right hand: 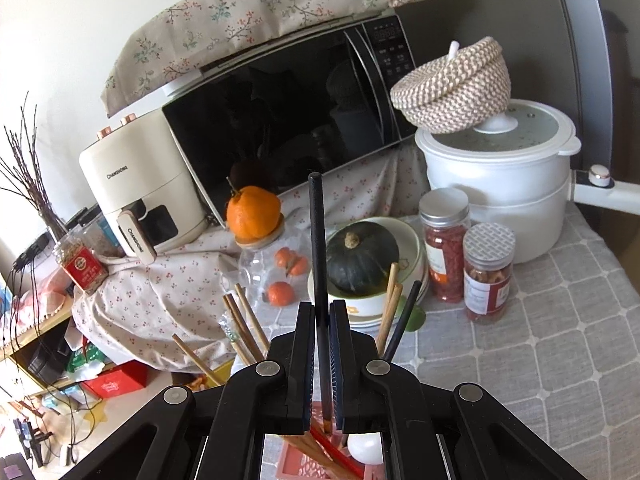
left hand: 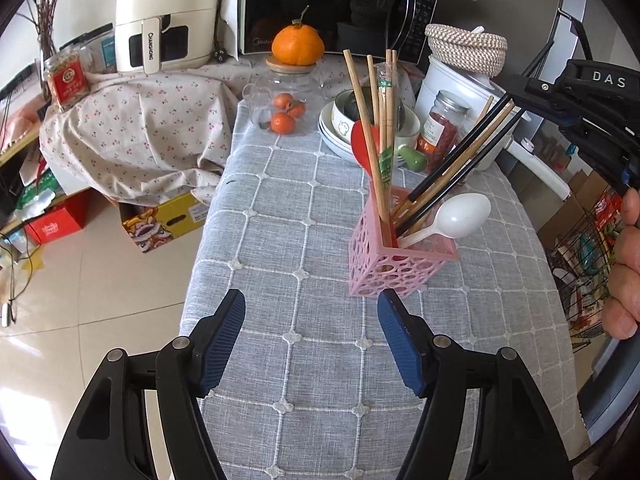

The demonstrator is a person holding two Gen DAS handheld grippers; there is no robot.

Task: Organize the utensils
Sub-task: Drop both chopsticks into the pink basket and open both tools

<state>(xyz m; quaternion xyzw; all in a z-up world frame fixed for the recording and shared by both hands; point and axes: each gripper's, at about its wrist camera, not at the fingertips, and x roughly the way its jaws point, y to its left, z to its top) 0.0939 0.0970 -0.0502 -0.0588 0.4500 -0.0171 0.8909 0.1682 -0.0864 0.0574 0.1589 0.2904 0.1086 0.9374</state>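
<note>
A pink perforated utensil holder (left hand: 396,258) stands on the grey checked tablecloth (left hand: 304,360). It holds wooden chopsticks (left hand: 374,128), black chopsticks (left hand: 452,172), a red spoon (left hand: 362,144) and a white plastic spoon (left hand: 460,214). My left gripper (left hand: 311,300) hangs open and empty just in front of the holder, its right finger near the holder's front corner. My right gripper (right hand: 322,308) is shut on a black chopstick (right hand: 318,240) whose lower end reaches into the holder (right hand: 296,464) below. In the left wrist view the right gripper (left hand: 520,90) comes in from the upper right.
Behind the holder are stacked bowls with a dark pumpkin (right hand: 362,260), two jars (right hand: 486,276), a white pot (right hand: 500,184) with a woven basket (right hand: 452,88), a glass jar topped by an orange (left hand: 298,44), a microwave (right hand: 288,120) and an air fryer (left hand: 168,16). The table's left edge (left hand: 200,240) drops to the floor. A person's hand (left hand: 624,272) is at the right.
</note>
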